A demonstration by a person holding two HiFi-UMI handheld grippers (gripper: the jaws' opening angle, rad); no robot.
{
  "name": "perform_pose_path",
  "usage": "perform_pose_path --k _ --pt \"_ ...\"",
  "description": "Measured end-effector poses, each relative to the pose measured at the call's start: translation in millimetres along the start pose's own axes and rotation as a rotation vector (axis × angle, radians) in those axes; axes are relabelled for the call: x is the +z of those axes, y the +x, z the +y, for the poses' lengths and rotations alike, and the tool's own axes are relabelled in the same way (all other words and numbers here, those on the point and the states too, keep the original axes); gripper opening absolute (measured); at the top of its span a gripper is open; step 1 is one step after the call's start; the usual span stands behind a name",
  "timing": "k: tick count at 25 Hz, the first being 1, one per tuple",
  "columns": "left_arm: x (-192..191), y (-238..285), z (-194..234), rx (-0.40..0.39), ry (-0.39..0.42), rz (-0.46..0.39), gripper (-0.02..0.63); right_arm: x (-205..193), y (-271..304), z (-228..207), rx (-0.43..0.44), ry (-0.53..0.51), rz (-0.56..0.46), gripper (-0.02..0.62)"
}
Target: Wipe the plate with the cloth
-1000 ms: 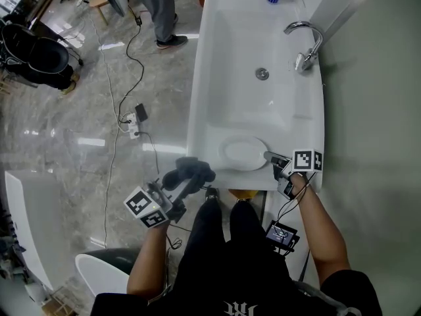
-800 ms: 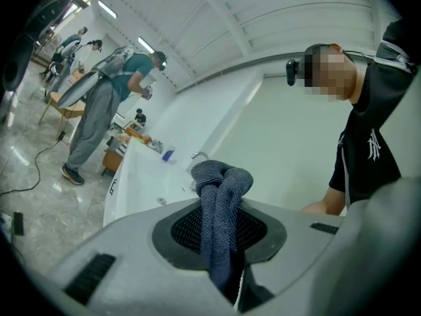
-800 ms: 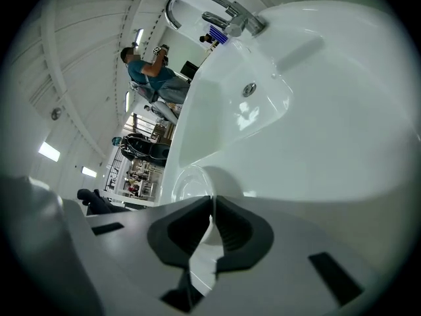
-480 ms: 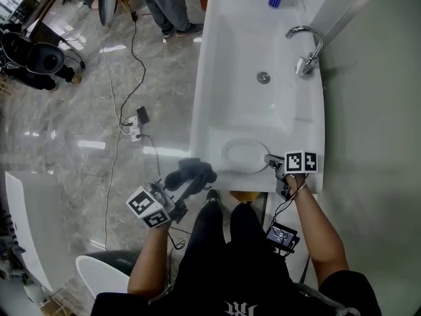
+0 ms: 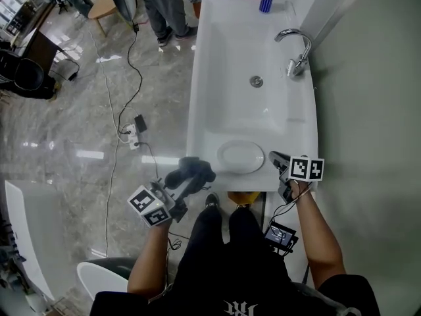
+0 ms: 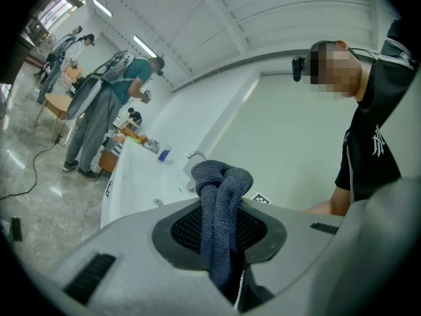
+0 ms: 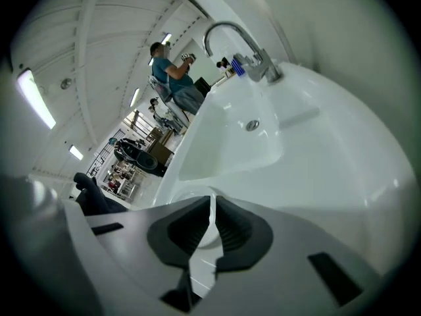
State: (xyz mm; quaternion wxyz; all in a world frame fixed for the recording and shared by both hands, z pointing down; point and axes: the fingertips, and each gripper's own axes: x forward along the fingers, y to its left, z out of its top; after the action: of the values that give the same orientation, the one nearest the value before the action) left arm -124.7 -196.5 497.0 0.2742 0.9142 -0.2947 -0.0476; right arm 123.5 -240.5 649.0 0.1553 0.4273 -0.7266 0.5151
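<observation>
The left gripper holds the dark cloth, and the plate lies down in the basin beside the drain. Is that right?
No. The left gripper holds the dark cloth, but the plate lies on the flat ledge at the near end of the sink, short of the drain. The head view shows it.

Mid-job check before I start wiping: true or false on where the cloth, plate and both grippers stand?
The left gripper is shut on the cloth. True.
The cloth touches the plate. False: it is off the sink's near edge, over the floor, apart from the plate.
The plate lies in the basin under the tap. False: it lies on the sink's flat near end.
The right gripper is clamped on the plate. False: its jaws have just been opening, slightly apart, nothing between them, beside the plate.
The plate lies flat. True.
</observation>
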Motion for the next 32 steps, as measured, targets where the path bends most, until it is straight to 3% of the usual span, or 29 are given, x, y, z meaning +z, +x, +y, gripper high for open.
perform_pose_path --k 5,11,14,23,32 --pt "12 14 -17 -0.041 0.040 -0.006 0.067 38 -57 32 0.078 -0.108 -0.212 0.011" --pt "26 9 -49 -0.088 0.043 -0.021 0.066 50 -126 131 0.261 -0.302 -0.453 0.003" --pt "30 16 -62 -0.112 0.044 -0.034 0.066 49 -146 160 0.298 -0.413 -0.545 0.003" --pt "15 33 -74 -0.135 0.050 -0.025 0.066 40 -146 170 0.364 -0.485 -0.561 0.003" --pt "20 -9 -100 -0.151 0.064 -0.036 0.066 12 -168 216 0.376 -0.535 -0.581 0.003"
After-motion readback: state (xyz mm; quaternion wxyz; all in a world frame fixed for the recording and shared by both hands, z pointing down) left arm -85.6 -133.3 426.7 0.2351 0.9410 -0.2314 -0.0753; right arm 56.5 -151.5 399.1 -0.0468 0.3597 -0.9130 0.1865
